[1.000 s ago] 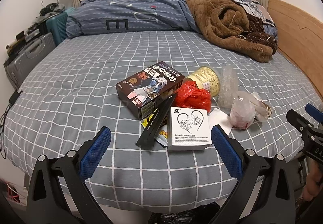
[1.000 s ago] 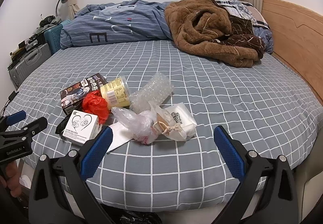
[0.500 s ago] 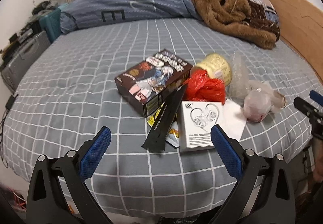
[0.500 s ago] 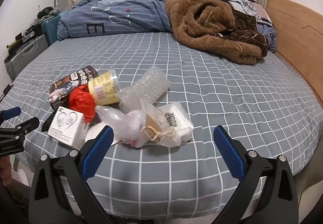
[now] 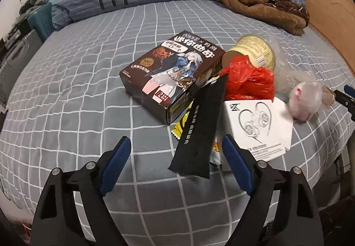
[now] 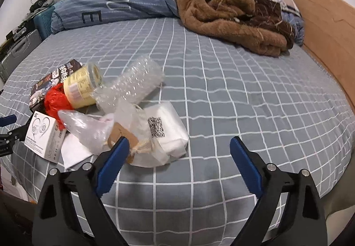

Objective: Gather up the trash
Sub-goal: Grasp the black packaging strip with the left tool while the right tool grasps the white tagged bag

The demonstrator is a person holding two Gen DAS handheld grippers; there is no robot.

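A pile of trash lies near the bed's front edge. In the left wrist view: a dark snack box [image 5: 170, 73], a black sachet [image 5: 200, 128], a red plastic bag [image 5: 248, 80], a yellow jar [image 5: 255, 50] and a white earphone box [image 5: 257, 126]. My left gripper [image 5: 175, 152] is open, its jaws standing either side of the sachet's near end. In the right wrist view: bubble wrap [image 6: 131, 86], a clear plastic bag [image 6: 88, 128] and a white packet with a QR label [image 6: 166, 132]. My right gripper [image 6: 179, 155] is open just in front of the white packet.
A brown fleece blanket [image 6: 228, 8] and a blue striped duvet [image 6: 124, 4] lie at the back of the bed. A wooden headboard [image 6: 328, 30] runs along the right. Suitcases [image 5: 15, 57] stand at the left.
Both grippers have moved forward and down toward the trash pile. The left now straddles the black sachet's end; the right has come close to the white packet. Nothing has been grasped.
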